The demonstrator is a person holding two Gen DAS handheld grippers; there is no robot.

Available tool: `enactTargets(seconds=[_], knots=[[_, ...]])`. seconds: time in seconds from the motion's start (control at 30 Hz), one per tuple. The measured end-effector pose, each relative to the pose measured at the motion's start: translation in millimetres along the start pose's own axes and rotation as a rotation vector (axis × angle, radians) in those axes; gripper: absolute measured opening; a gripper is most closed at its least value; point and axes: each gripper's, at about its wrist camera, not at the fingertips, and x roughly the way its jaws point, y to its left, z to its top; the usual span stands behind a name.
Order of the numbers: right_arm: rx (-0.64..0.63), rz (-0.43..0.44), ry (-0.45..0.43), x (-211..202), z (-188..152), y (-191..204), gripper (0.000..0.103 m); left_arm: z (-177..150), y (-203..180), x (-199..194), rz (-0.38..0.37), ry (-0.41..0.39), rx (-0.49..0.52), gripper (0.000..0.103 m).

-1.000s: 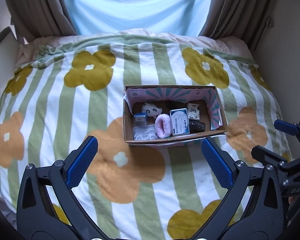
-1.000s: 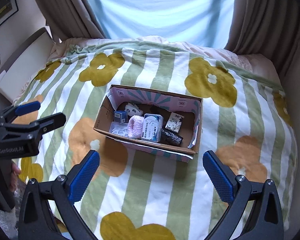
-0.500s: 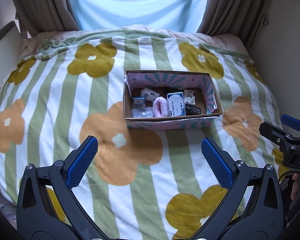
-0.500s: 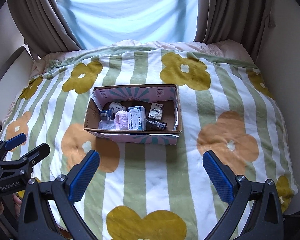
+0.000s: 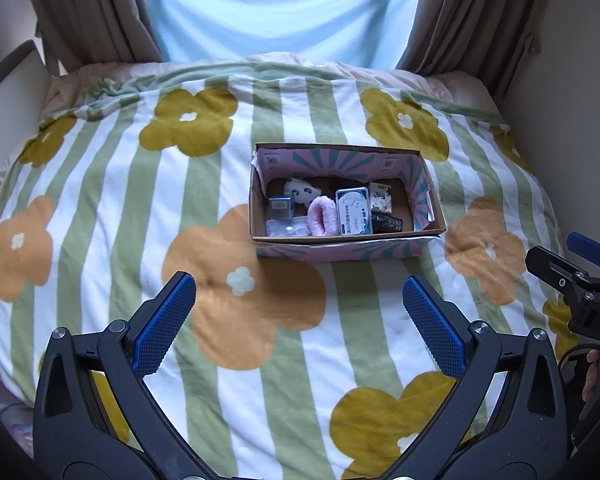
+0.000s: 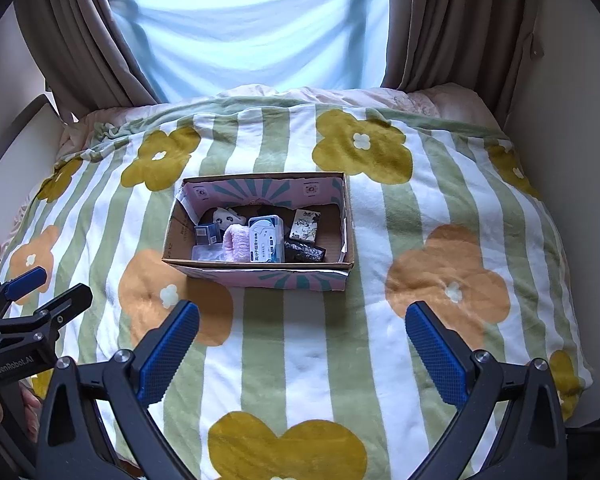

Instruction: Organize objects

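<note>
Resting at frame centre on the soft floral blanket, the light cardboard box of small items appeared easily crushed, best taken by its stiff rim, while the left gripper and right gripper hung spread and empty.

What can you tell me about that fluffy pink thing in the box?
The fluffy pink thing looks like a soft, fuzzy fabric band or scrunchie, pale pink. It sits inside the cardboard box near the front wall, leaning against the white and blue packet on its right. A clear plastic bag lies at its left. No gripper touches it.
</note>
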Motion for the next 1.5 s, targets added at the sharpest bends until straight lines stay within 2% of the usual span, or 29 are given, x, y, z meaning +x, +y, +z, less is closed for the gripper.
enactTargets(seconds=[1.0, 1.5], knots=[[-0.001, 0.005, 0.0, 1.0, 5.1, -7.3, 0.103, 5.6, -10.5, 0.5, 0.002, -0.008, 0.012, 0.103], [-0.002, 0.005, -0.003, 1.5, 7.5, -10.3, 0.103, 5.3, -8.9, 0.2, 0.033, -0.02, 0.0, 0.103]])
